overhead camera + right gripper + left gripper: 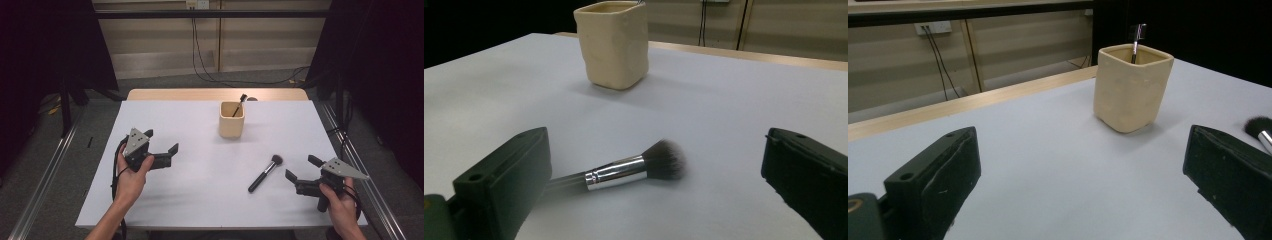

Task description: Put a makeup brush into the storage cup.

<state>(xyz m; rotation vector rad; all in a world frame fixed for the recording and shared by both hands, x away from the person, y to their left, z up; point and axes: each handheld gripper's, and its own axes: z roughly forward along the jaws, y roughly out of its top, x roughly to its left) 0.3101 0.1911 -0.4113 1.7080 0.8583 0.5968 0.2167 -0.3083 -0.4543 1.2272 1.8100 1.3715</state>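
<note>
Your right gripper sits wide open beside the black-handled fluffy makeup brush, ready to grab it for the cream square cup. Your left gripper waits open, holding nothing.

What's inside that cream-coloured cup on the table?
A thin brush stands in the cup, its dark top leaning out over the rim. The cup's wall hides its lower part and the bottom.
</note>
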